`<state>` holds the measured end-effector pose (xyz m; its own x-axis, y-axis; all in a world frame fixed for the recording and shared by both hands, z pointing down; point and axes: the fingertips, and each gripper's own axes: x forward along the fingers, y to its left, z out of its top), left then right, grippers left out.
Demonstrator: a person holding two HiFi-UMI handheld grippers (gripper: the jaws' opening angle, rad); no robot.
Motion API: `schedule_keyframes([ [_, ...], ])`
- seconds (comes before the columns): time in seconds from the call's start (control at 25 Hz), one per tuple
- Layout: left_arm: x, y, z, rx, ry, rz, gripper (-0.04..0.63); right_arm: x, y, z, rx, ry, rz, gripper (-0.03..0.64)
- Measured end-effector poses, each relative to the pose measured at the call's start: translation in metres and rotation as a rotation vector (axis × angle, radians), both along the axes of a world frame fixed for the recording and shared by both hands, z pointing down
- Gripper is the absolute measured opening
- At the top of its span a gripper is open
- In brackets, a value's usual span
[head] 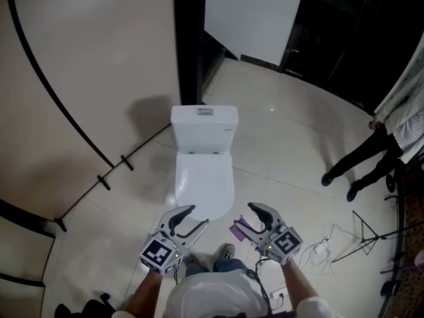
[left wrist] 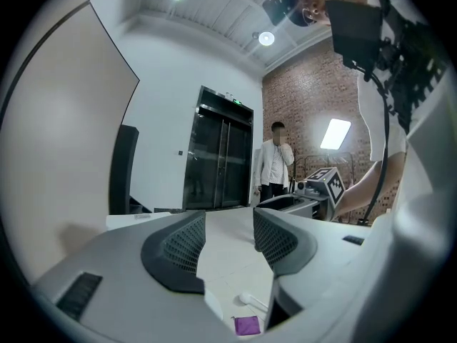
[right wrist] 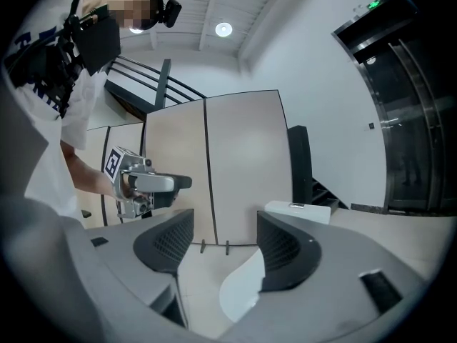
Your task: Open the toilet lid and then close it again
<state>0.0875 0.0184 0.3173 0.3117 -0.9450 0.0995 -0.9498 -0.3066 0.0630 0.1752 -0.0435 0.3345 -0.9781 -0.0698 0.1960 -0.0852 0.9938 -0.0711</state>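
Because toilet lid (head: 204, 181) lay closed, both tools hovered near its front edge:
left gripper (head: 200, 215): jaws apart, empty
right gripper (head: 242, 218): jaws apart, empty

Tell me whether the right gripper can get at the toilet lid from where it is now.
Probably yes. The right gripper, jaws apart and empty, hangs just beside the front edge of the closed toilet lid, and nothing stands between the two.
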Motion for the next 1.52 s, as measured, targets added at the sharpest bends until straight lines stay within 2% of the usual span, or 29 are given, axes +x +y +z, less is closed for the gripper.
schedule_keyframes([
  [0.2,-0.001,0.001,0.005,-0.014,-0.001,-0.003,0.204,-0.004,0.001,-0.001,0.01,0.0,-0.011,0.279],
  [0.4,-0.006,0.0,0.015,-0.07,-0.02,-0.025,0.198,-0.008,0.002,-0.001,0.02,0.016,-0.018,0.279],
  [0.68,-0.022,0.006,0.006,0.008,0.027,-0.076,0.201,-0.017,0.009,0.0,0.029,0.032,-0.027,0.279],
  [0.92,-0.037,0.019,0.007,0.023,0.04,-0.084,0.201,-0.027,0.02,0.003,0.032,0.054,-0.031,0.279],
  [1.12,-0.05,0.028,0.011,0.002,0.026,-0.089,0.201,-0.034,0.028,0.01,0.037,0.075,-0.026,0.279],
  [1.32,-0.051,0.034,0.012,-0.003,-0.02,-0.108,0.201,-0.021,0.02,0.023,0.066,0.128,-0.01,0.279],
  [1.52,-0.044,0.036,0.023,-0.027,-0.018,-0.177,0.201,0.005,-0.01,0.041,0.092,0.205,-0.019,0.279],
])
